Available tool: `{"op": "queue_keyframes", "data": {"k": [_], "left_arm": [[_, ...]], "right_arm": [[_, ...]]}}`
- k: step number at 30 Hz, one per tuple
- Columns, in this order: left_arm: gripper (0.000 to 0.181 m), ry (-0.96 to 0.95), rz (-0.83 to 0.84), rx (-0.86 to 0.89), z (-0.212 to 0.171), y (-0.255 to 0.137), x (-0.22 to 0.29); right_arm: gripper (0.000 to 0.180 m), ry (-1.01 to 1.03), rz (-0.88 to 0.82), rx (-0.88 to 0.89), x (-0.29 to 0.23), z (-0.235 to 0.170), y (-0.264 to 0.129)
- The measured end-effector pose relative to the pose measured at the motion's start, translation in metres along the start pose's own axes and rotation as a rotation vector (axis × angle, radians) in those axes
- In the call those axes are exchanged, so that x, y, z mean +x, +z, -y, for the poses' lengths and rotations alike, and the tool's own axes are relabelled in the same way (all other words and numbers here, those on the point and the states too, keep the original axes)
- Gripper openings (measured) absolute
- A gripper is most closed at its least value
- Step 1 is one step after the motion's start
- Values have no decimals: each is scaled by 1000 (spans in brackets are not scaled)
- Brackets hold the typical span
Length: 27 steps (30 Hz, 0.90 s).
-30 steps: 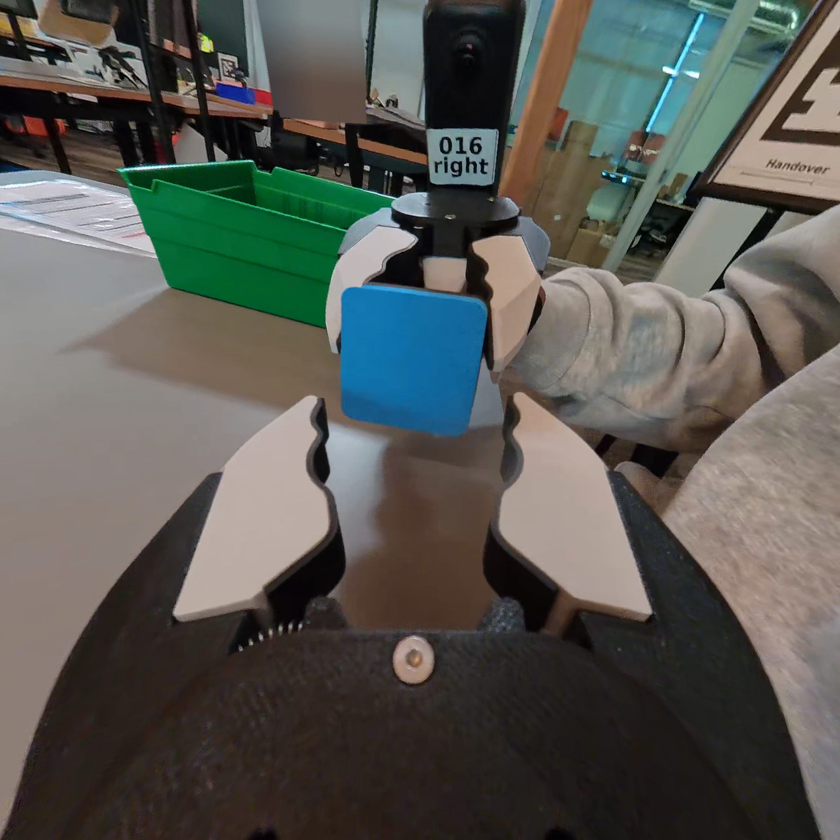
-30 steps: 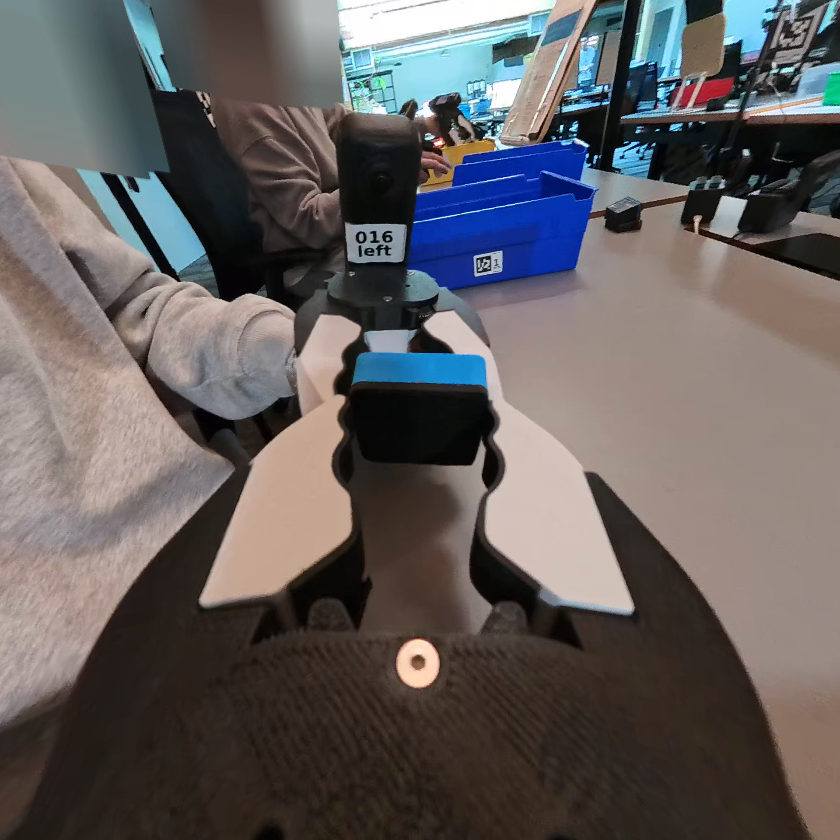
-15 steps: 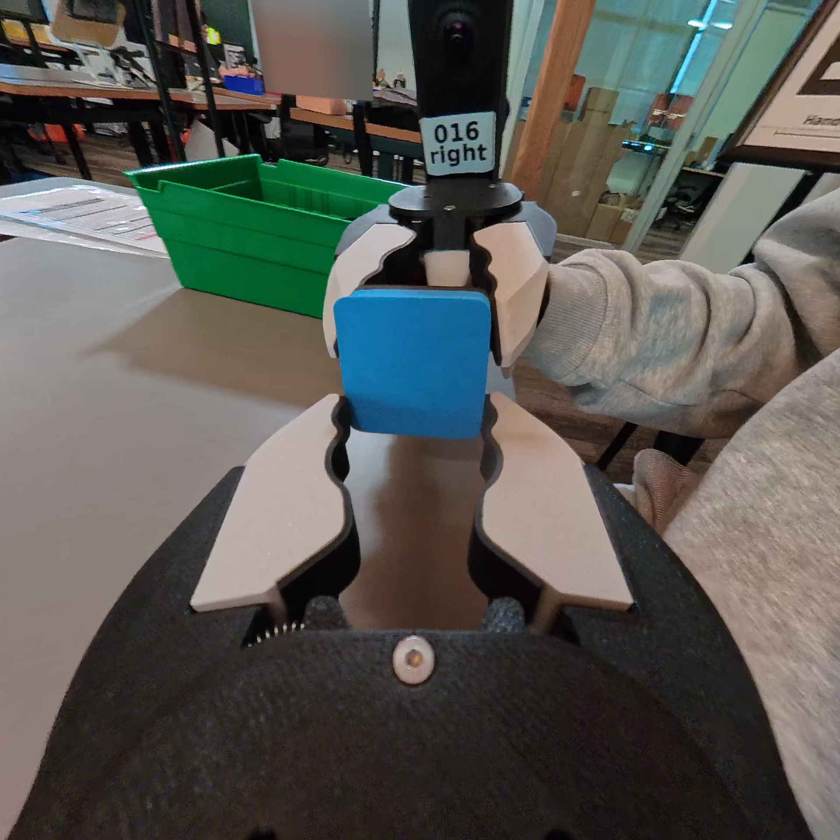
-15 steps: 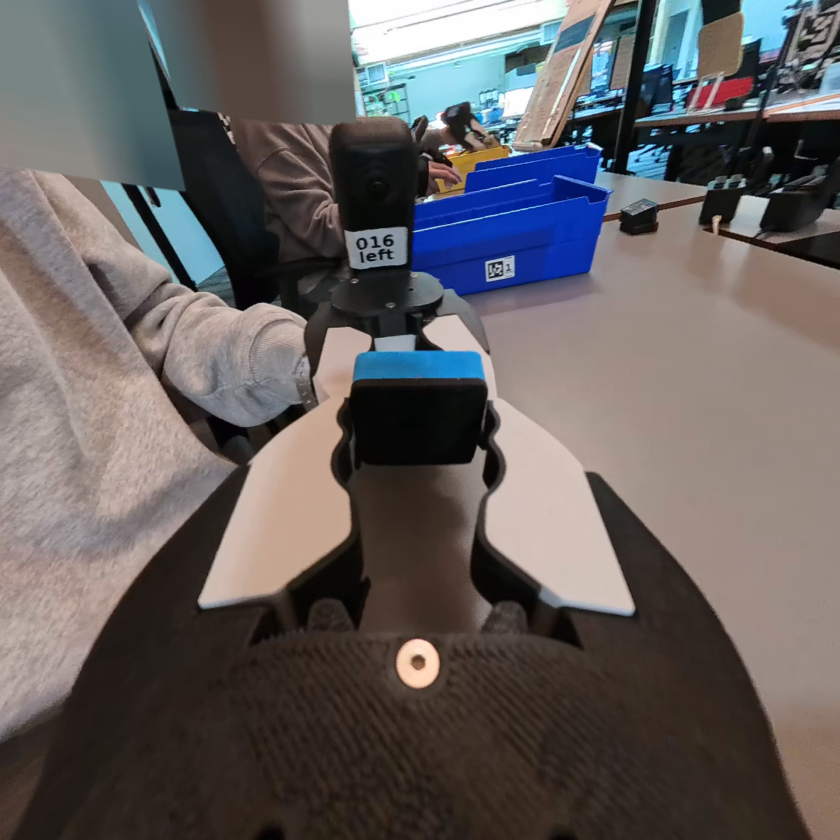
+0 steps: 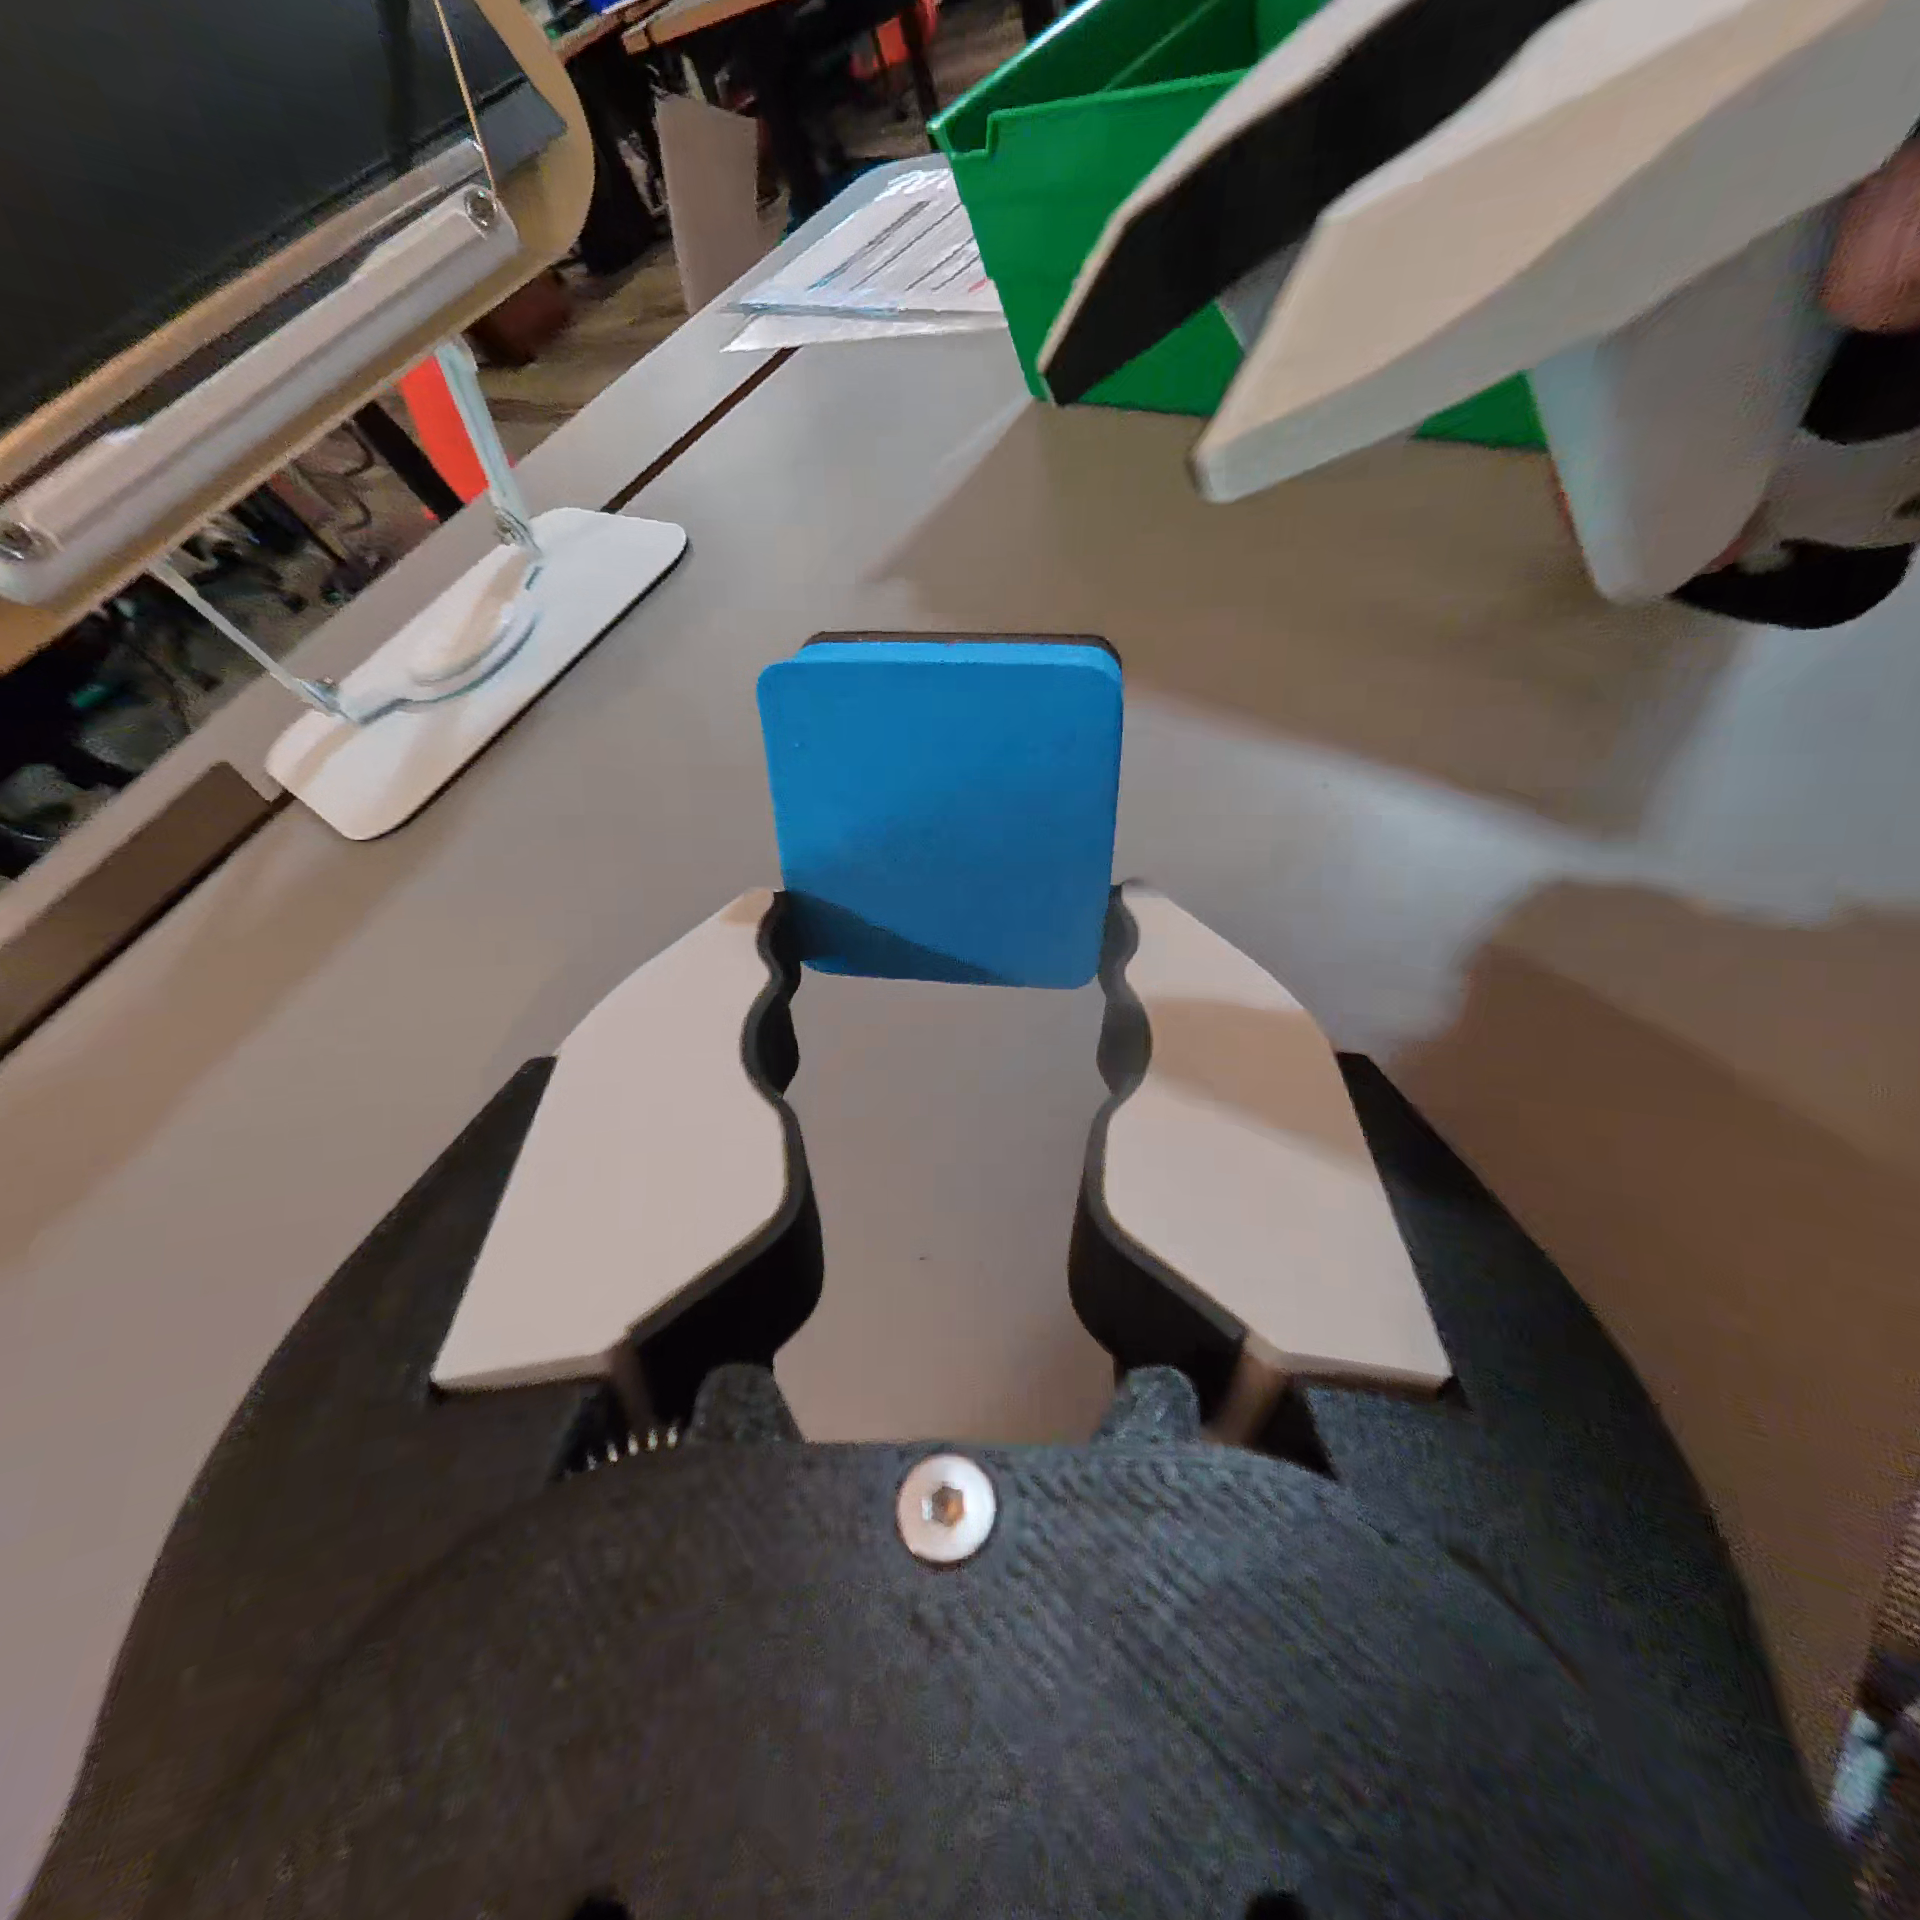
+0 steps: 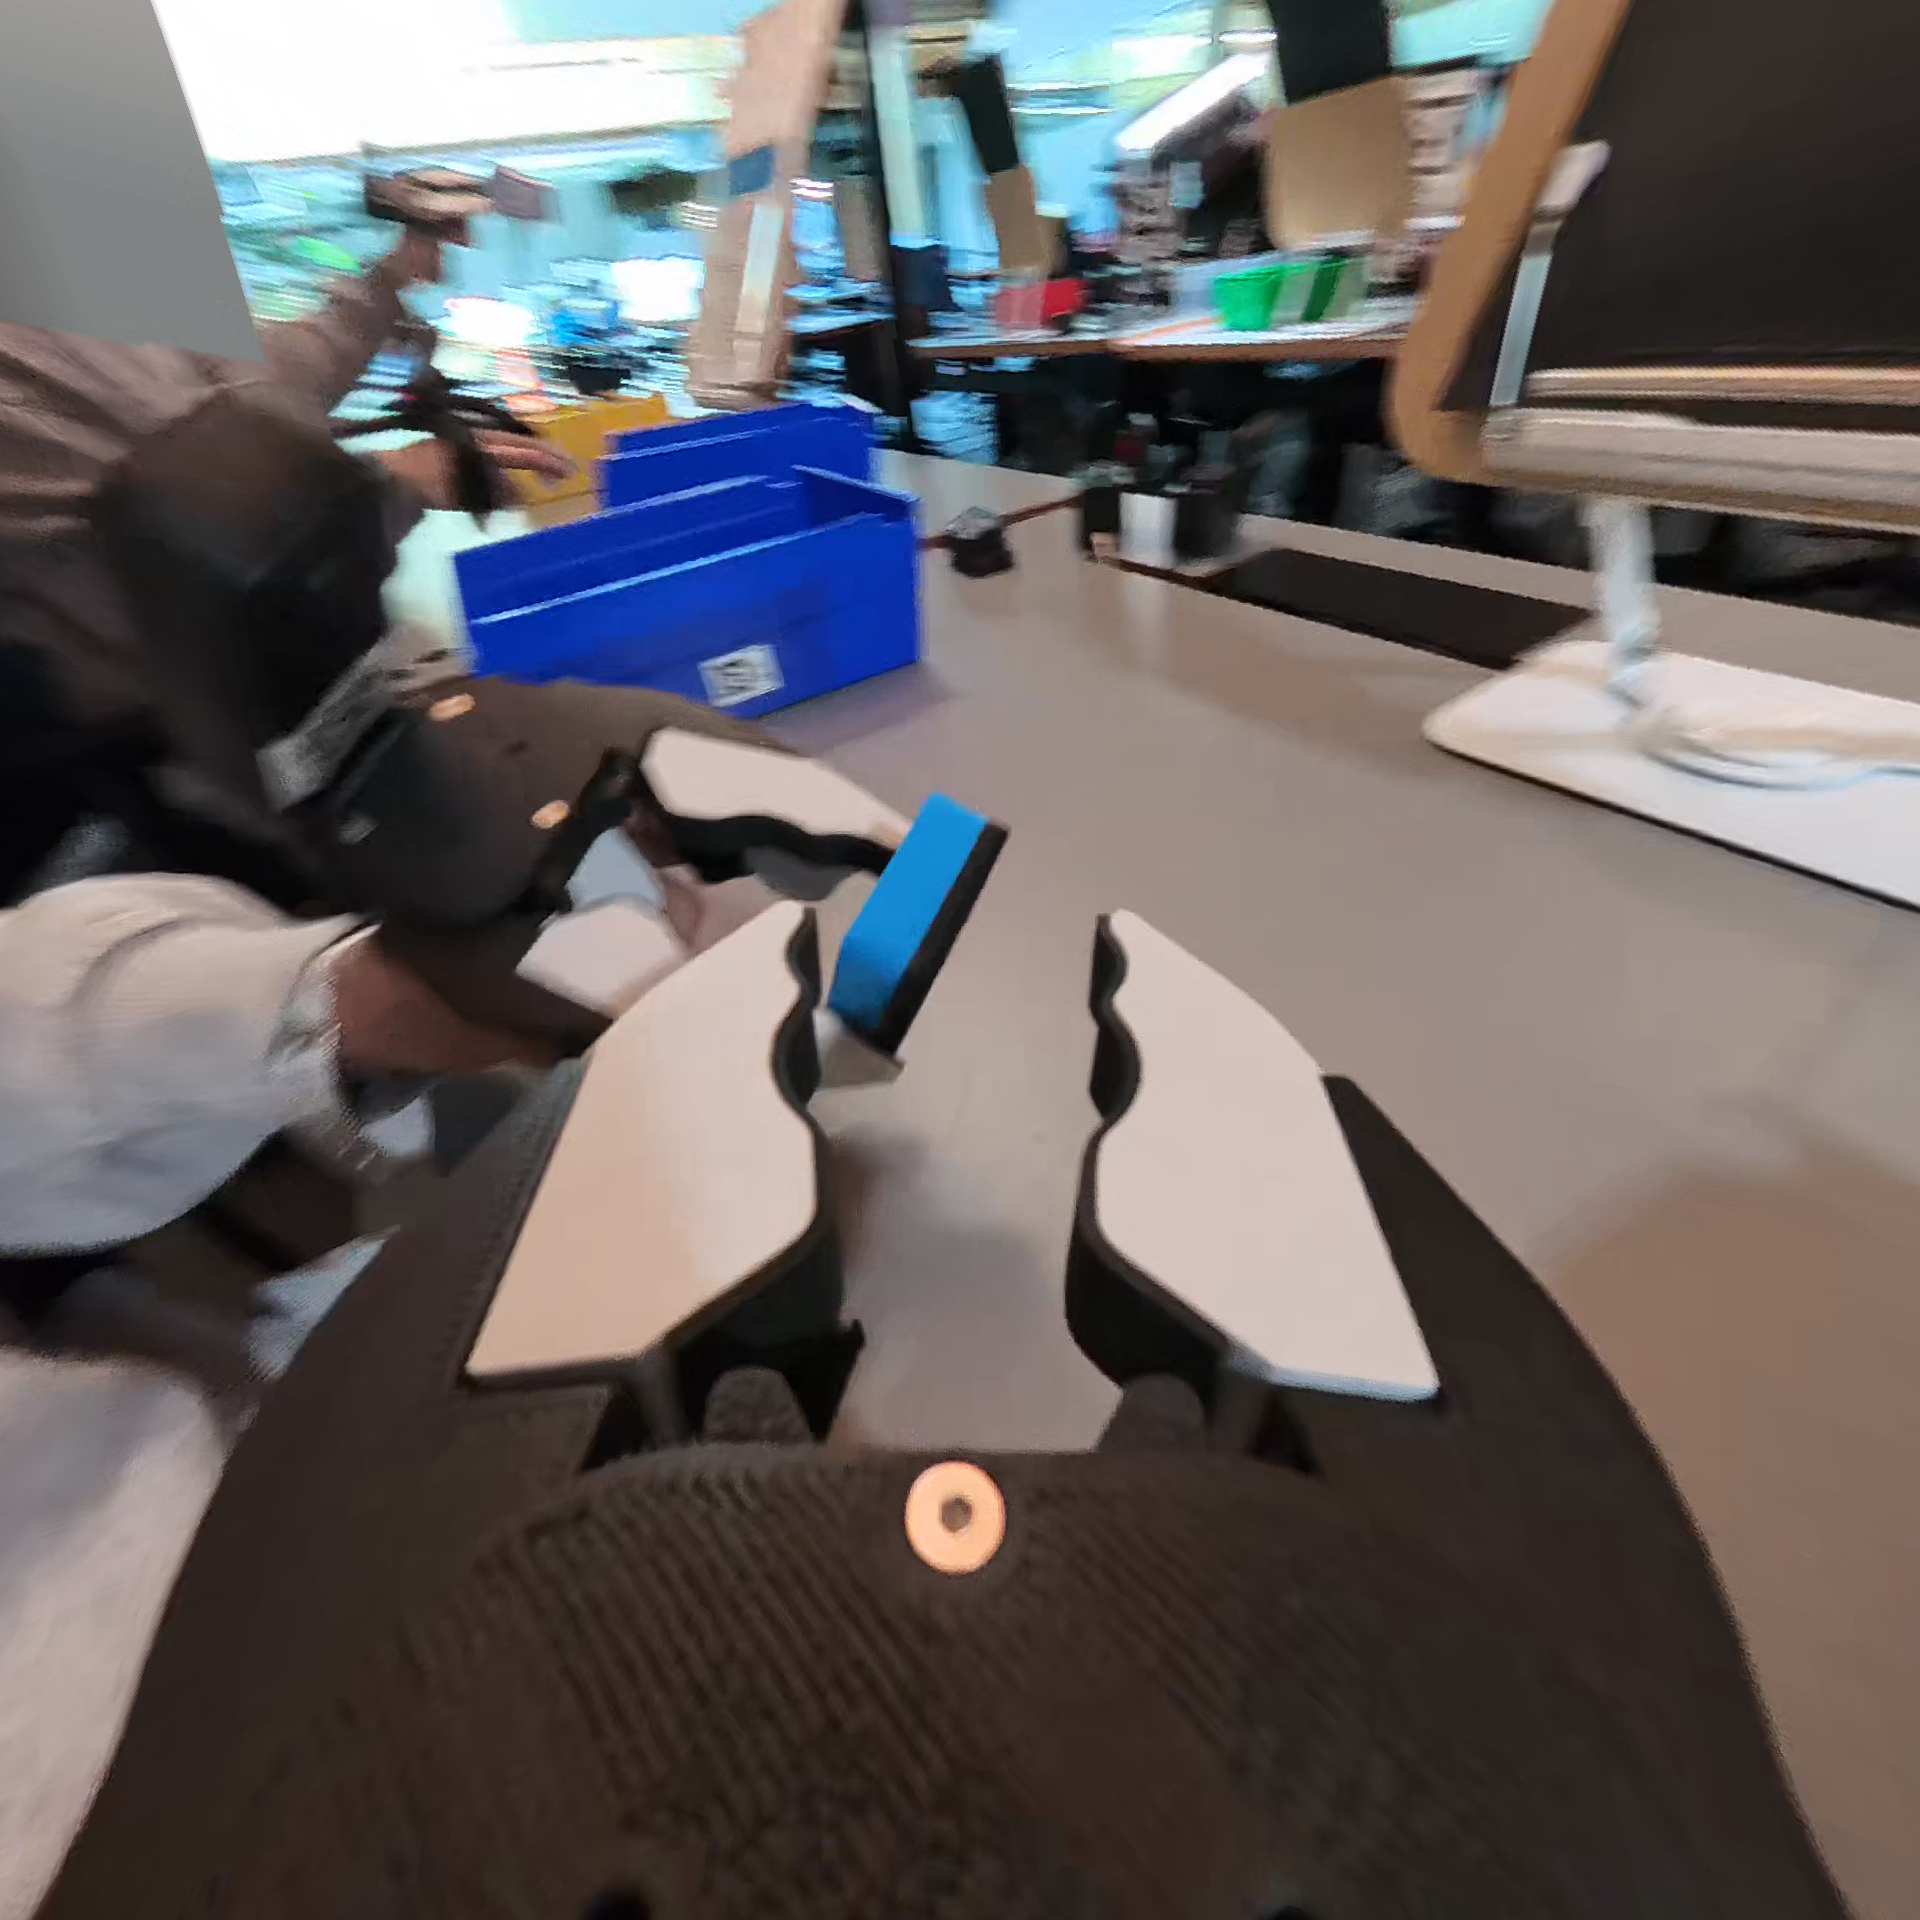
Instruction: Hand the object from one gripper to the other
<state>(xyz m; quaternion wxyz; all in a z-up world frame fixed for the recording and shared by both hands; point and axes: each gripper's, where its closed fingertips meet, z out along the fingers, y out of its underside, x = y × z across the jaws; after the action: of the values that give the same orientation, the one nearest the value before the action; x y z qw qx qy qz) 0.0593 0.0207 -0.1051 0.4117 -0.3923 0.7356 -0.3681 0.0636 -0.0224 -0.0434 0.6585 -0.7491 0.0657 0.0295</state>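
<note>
The object is a flat square block [image 5: 940,810], blue on one face and black on the other. My left gripper [image 5: 945,914] is shut on its lower edge and holds it upright above the table. My right gripper [image 5: 1130,421] shows at the upper right of the left wrist view, apart from the block. In the right wrist view my right gripper [image 6: 951,935] is open and empty. The left gripper [image 6: 878,940] reaches in from the left there with the tilted block [image 6: 914,914] just off my left fingertip.
A green bin [image 5: 1060,156] and papers [image 5: 883,270] lie at the back of the grey table [image 5: 312,1039]. A monitor on a white stand [image 5: 478,665] is on the left. A blue bin [image 6: 696,603] and the stand's base [image 6: 1683,748] show in the right wrist view. My hands' fingertips stand some 8 centimeters from each other.
My right gripper has let go of the block and pulled away to the right. My left gripper has closed on the block and swung with it toward the monitor.
</note>
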Motion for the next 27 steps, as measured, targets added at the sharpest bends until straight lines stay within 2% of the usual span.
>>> {"op": "queue_keyframes", "data": {"k": [5,8,11,15,19,21,24,27], "left_arm": [[59,112,49,-18,1,1,7],[59,193,78,-22,2,1,10],[59,287,111,-36,1,2,12],[59,351,136,-45,0,3,12],[59,295,116,0,3,3,13],[68,238,95,14,4,3,13],[80,102,33,52,6,3,11],[81,-96,-95,137,16,-1,12]], "right_arm": [[52,58,-55,-103,-4,-21,14],[46,77,-44,-180,-6,-35,18],[29,94,-22,-231,-8,-42,18],[26,123,-9,-260,-8,-47,18],[25,170,6,-245,-7,-45,18],[25,176,-3,-218,-3,-40,16],[24,204,4,-159,2,-29,12],[24,246,58,-60,2,-14,8]]}}
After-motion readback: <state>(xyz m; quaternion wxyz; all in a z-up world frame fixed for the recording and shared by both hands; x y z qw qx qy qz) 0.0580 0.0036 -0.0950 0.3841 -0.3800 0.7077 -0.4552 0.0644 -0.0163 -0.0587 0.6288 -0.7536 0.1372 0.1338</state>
